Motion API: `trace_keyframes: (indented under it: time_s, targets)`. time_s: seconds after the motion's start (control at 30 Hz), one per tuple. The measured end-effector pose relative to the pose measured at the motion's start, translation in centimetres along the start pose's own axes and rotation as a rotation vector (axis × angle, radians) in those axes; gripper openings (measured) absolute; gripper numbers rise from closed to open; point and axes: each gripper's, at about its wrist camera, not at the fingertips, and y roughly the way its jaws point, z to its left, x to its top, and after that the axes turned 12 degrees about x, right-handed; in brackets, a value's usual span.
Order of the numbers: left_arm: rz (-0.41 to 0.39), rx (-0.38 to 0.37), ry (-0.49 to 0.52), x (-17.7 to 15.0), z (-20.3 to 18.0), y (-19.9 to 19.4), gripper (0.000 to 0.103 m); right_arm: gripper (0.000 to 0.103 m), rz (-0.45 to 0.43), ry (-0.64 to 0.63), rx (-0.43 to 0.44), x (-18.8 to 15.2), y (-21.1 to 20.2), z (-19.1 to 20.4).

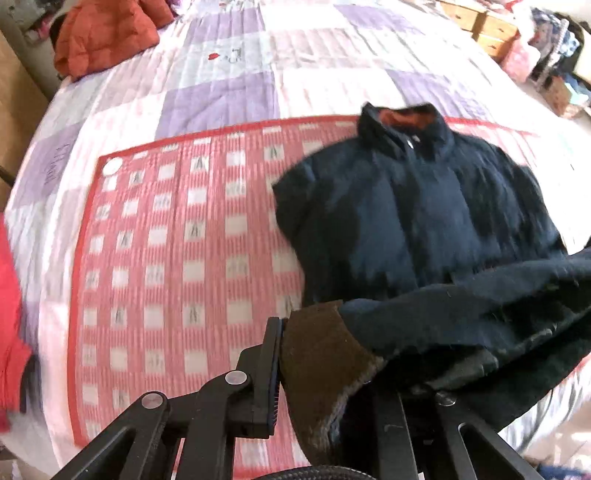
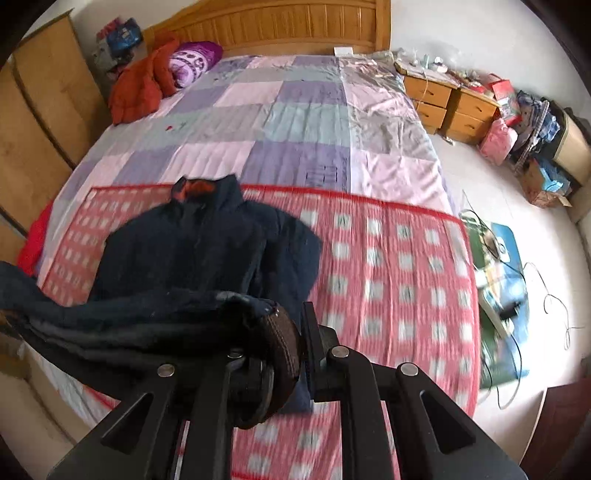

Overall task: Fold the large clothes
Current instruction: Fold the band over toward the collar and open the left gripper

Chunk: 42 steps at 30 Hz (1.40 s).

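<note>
- Both tongs are clamped on the bottom hem of a dark navy jacket (image 1: 417,221): the left gripper (image 1: 317,369) pinches one brown ribbed hem corner, the right gripper (image 2: 284,354) pinches the other, and the hem hangs lifted between them.
- Collar and chest of the jacket lie flat on a red-and-white checked mat (image 1: 177,240), collar pointing toward the headboard, its orange lining showing.
- That mat covers the foot end of the bed (image 2: 295,122), over a quilt of purple, pink and grey squares.
- An orange padded coat (image 2: 140,85) sits bunched at the head-end left corner, beside a purple patterned blanket roll (image 2: 192,62).
- Something red (image 1: 11,295) lies at the bed's left edge.
- A wooden headboard (image 2: 280,22) backs the bed; wooden nightstands (image 2: 447,107) stand right of it, with clutter and clothes piled beyond.
- Cables and a blue-green item (image 2: 498,280) lie on the pale floor by the right edge.
</note>
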Motion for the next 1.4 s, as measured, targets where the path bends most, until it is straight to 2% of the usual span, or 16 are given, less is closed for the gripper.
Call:
trace_keyframes:
  time_s: [0.2,0.33,0.43,0.53,0.67,0.73,0.8,0.9,0.93,1.0,1.1,1.13,1.17,1.23,1.27,1.4]
  targets:
    - [0.106,-0.011,-0.001,9.7,-0.5,10.3,0.016,0.015,0.052,0.094,-0.045,7.6,10.1,-4.4]
    - [0.190,0.022,0.082,12.8,-3.2,18.1,0.016,0.015,0.134,0.081,-0.112,9.6,16.9,-5.8]
    - [0.234,0.013,0.081,14.2,-4.2,23.0,0.017,0.015,0.172,0.133,-0.129,10.1,21.0,-7.9]
    - [0.268,-0.023,0.052,14.7,-4.0,26.4,0.023,0.016,0.215,0.178,-0.125,10.1,24.5,-9.8]
    - [0.330,-0.114,-0.013,15.1,-3.1,29.8,0.057,0.019,0.272,0.269,-0.067,10.1,27.9,-12.1]
    - [0.334,-0.165,-0.036,15.5,-2.1,30.1,0.072,0.033,0.310,0.296,-0.052,10.3,28.9,-13.0]
    - [0.306,-0.195,-0.041,16.1,-1.1,29.6,0.097,0.057,0.342,0.282,-0.066,10.8,29.2,-13.6]
    - [0.286,-0.286,-0.114,16.9,1.5,28.5,0.102,0.083,0.381,0.272,-0.045,11.7,28.6,-14.8]
    - [0.272,-0.305,-0.146,17.2,2.7,27.9,0.102,0.087,0.383,0.256,-0.043,12.1,28.1,-15.1]
    - [0.238,-0.291,-0.182,17.6,4.6,26.5,0.102,0.090,0.393,0.229,-0.002,13.0,26.6,-15.3]
    - [0.166,-0.256,-0.196,18.2,6.3,24.1,0.102,0.090,0.394,0.083,-0.023,14.3,24.3,-13.3]
    - [0.138,-0.256,-0.192,18.2,6.8,23.1,0.102,0.090,0.381,0.052,0.018,14.6,23.5,-12.6]
    - [0.136,-0.254,-0.193,18.1,7.4,22.8,0.102,0.092,0.384,0.059,0.061,14.8,23.2,-12.6]
    - [0.149,-0.219,-0.192,18.3,7.9,22.6,0.102,0.093,0.390,0.080,0.023,15.9,22.7,-12.9]
    - [0.142,-0.200,-0.187,18.3,7.9,22.2,0.102,0.093,0.351,0.113,-0.017,16.8,21.9,-13.3]
    - [0.063,-0.222,-0.153,17.6,5.5,19.8,0.102,0.093,0.141,0.310,0.075,19.0,18.3,-14.1]
